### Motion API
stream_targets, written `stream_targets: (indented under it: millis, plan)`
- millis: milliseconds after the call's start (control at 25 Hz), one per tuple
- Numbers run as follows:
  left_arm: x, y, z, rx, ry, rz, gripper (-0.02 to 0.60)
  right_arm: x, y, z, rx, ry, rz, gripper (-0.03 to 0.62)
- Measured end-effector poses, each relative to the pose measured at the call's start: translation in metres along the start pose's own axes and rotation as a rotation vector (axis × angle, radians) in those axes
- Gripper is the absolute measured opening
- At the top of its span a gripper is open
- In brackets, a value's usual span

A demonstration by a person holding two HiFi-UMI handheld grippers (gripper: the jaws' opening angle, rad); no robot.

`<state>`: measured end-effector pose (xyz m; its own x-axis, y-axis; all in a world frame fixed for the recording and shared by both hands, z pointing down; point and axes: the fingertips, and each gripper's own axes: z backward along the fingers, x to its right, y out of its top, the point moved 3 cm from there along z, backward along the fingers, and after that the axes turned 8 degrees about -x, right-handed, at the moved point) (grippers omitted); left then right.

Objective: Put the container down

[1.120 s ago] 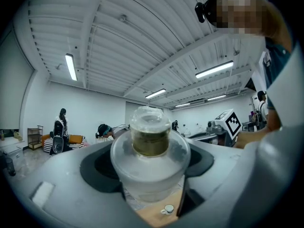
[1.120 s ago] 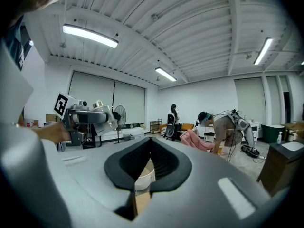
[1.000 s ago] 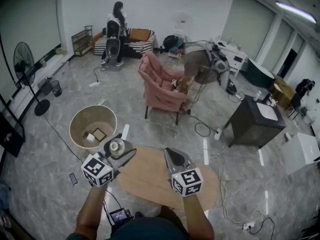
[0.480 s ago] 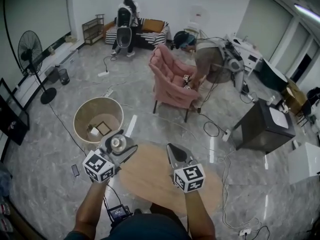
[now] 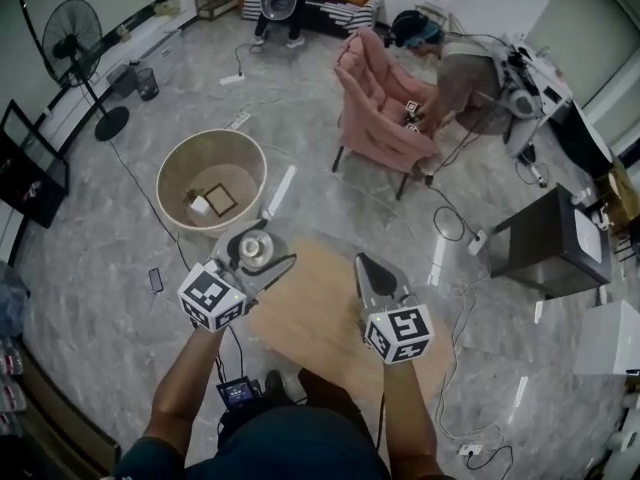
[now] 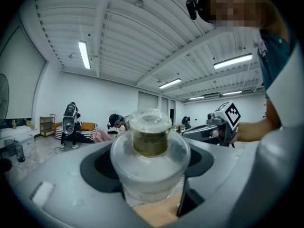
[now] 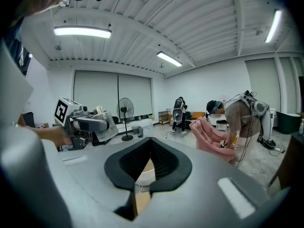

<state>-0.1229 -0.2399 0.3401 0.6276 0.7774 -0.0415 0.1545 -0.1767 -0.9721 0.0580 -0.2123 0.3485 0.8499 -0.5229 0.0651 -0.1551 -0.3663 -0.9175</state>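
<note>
A clear plastic container [image 5: 252, 249] with a lid and brownish contents sits between the jaws of my left gripper [image 5: 256, 259], which is shut on it. It hangs over the left edge of the oval wooden table [image 5: 320, 320]. In the left gripper view the container [image 6: 150, 137] stands upright and fills the middle, and the left gripper [image 6: 150, 167] clasps its wide lower body. My right gripper [image 5: 367, 268] hovers over the table's right half, shut and empty. In its own view the right gripper [image 7: 148, 167] has its black pads together.
A round beige basket [image 5: 172, 170] with small items inside stands on the floor beyond the left gripper. A pink armchair [image 5: 380, 108] and a bending person [image 5: 465, 68] are farther back. A fan [image 5: 85, 28], a black cabinet [image 5: 545, 243] and cables [image 5: 450, 228] lie around.
The head view has tilted further down, so the room has slid upward in the picture. Both grippers keep their spacing over the table; the left one still holds the container.
</note>
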Motion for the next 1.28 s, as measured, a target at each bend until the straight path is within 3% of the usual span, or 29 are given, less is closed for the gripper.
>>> stream_targets:
  millis: [560,1280]
  plan:
    - [-0.039,-0.127,-0.057,-0.111,0.021,0.078,0.336,0.017,-0.069,-0.08,-0.124,0.035,-0.037,0.005]
    - [-0.042,-0.297,-0.13,-0.215,0.057,0.07,0.334,0.06,-0.178,-0.147,-0.183,0.01,-0.081,0.005]
